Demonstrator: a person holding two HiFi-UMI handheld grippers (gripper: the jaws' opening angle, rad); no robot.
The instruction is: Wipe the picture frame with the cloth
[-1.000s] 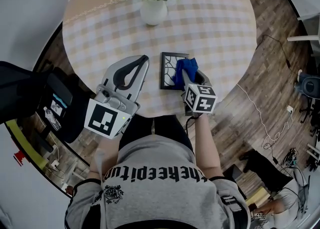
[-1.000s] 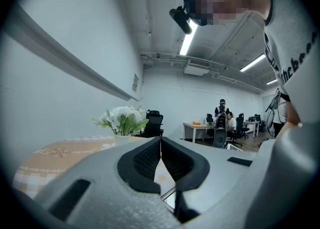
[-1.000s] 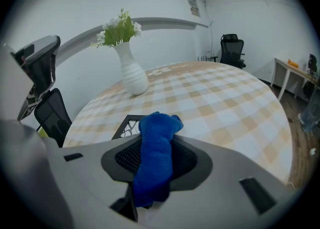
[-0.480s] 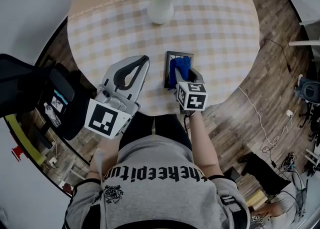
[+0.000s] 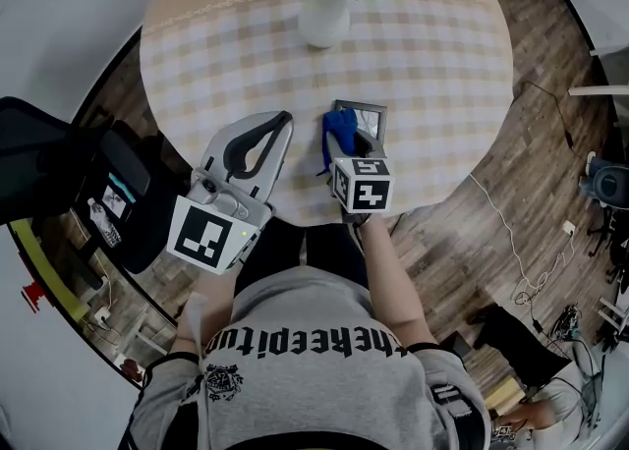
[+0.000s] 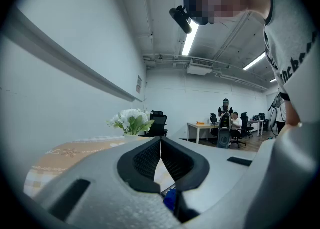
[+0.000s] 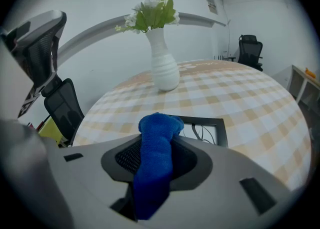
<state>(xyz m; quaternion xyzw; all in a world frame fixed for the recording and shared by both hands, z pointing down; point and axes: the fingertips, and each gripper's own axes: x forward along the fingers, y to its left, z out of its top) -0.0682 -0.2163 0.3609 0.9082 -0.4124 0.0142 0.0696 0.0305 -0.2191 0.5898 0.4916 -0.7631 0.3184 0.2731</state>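
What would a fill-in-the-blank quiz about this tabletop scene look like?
The right gripper is clamped on a fuzzy ___ cloth.
The black-rimmed picture frame lies flat on a round ___ under a checked cover.
The white ribbed vase holds white ___.
Missing words: blue; table; flowers.

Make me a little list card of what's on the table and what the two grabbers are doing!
table: round, checked cover
vase: white, holds white flowers, far side
picture frame: dark, lying flat near the person
cloth: blue, over the frame's left side
right gripper: jaws clamped on the cloth
left gripper: jaws together, empty, left of the frame
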